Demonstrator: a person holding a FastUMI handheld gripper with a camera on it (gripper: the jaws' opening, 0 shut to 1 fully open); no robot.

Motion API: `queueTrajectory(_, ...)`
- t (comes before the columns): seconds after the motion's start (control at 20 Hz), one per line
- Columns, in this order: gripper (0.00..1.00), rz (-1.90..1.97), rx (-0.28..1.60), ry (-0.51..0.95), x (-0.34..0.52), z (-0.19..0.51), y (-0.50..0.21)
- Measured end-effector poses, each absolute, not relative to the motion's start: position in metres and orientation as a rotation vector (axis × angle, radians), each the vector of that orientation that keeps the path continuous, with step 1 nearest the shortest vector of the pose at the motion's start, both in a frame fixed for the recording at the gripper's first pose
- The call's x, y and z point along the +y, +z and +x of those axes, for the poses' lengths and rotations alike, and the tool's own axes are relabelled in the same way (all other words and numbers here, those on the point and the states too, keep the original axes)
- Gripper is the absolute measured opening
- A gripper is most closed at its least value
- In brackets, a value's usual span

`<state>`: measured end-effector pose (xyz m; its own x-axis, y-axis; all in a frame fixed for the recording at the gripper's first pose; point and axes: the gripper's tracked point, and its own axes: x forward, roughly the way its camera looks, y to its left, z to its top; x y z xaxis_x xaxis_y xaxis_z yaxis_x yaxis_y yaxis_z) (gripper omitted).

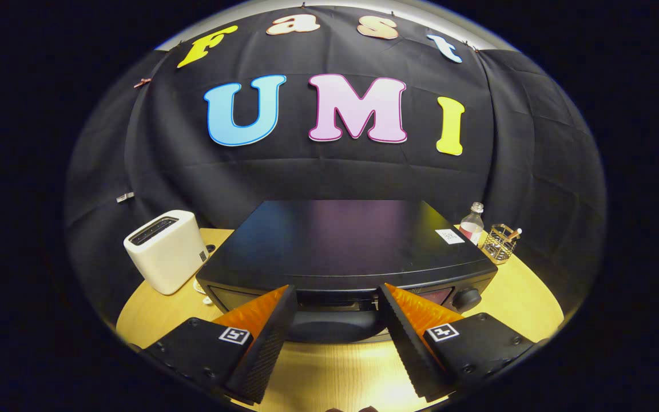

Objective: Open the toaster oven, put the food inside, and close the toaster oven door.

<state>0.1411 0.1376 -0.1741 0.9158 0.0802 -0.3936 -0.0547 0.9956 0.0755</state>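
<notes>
Nearest of all were the tongs [335, 337], hanging just above the pale wooden round surface [524, 303] with the two fingers spread wide and nothing between them. No contact with anything as far as I could tell, though the fingertips [284, 303] looked just short of the oven's front.

Right ahead sat the black boxy toaster oven [341, 240], door shut, with its dark curved door handle [338, 323] lined up squarely in the gap between the fingers. A round black knob [467, 298] sat on its front off to the right.

My guess on handling: the oven was heavy enough to stay put, and the handle was rigid, smooth and probably a bit slick, so the middle of that bar was the place to grip, then pull out and down since the door likely hinges at the bottom. Glass door, so no yanking.

I couldn't make out the food anywhere.

Other stuff on the surface: a white rounded pop-up toaster [165, 257] beside the oven on the left, and behind it on the right a clear plastic bottle with pinkish liquid [472, 226] next to a small gold wire basket [500, 243].
</notes>
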Motion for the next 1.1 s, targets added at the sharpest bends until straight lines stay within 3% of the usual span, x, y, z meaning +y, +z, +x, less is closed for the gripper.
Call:
queueTrajectory(0.8, 0.95, 0.045, 0.48, 0.116, 0.131, 0.05, -0.213)
queueTrajectory(1.1, 0.94, -0.018, 0.577, 0.171, 0.132, 0.014, -0.264)
